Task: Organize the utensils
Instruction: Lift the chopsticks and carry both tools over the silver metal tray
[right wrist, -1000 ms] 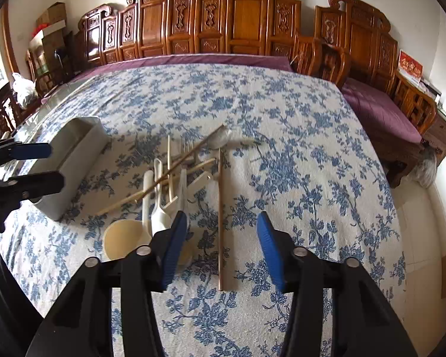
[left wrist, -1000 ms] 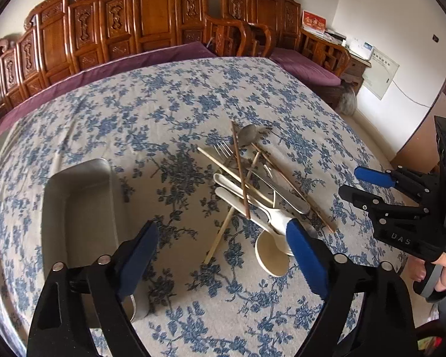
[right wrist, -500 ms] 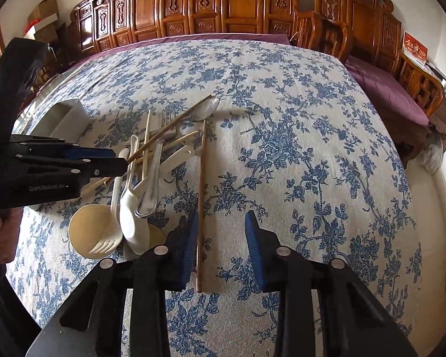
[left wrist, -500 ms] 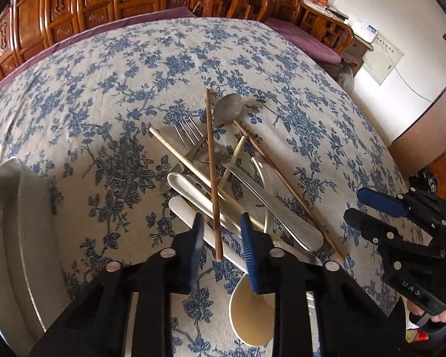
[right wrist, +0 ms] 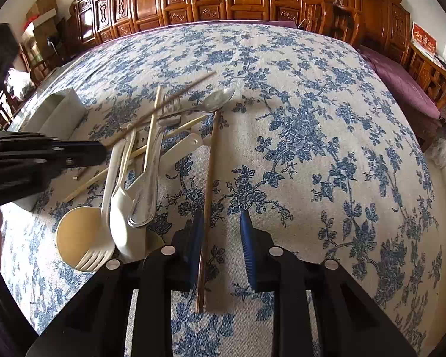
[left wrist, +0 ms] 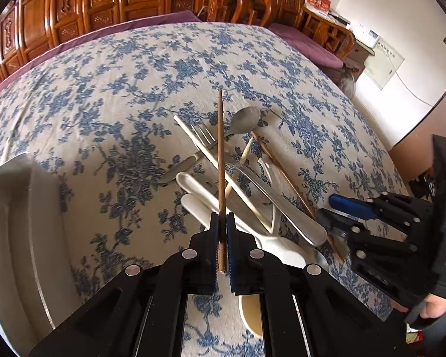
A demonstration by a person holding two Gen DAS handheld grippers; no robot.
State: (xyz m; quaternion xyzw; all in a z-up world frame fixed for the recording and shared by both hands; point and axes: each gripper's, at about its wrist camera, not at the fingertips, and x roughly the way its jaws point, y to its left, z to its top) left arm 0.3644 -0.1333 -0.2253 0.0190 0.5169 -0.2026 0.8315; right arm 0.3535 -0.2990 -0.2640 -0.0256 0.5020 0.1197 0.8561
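Task barely begun: utensil pile (left wrist: 238, 184) left unsorted on worktop (left wrist: 104, 95), right of empty tray (left wrist: 17, 214). Left gripper (left wrist: 222, 238) jaws clamped on dark chopstick (left wrist: 221, 154). Right gripper (right wrist: 221, 247) jaws closing, brown chopstick (right wrist: 209, 178) between, not yet pinched.

My left gripper (left wrist: 222, 232) has come down from above the cloth onto the heap of cutlery, and its blue pads, wide apart a second ago, are now clamped on a dark brown chopstick (left wrist: 221, 160) running up the middle of the frame. My right gripper (right wrist: 220, 238) has dropped too; its jaws are closing around the chopstick (right wrist: 208, 184) lying alone beside the pile, the left pad nearly against it.
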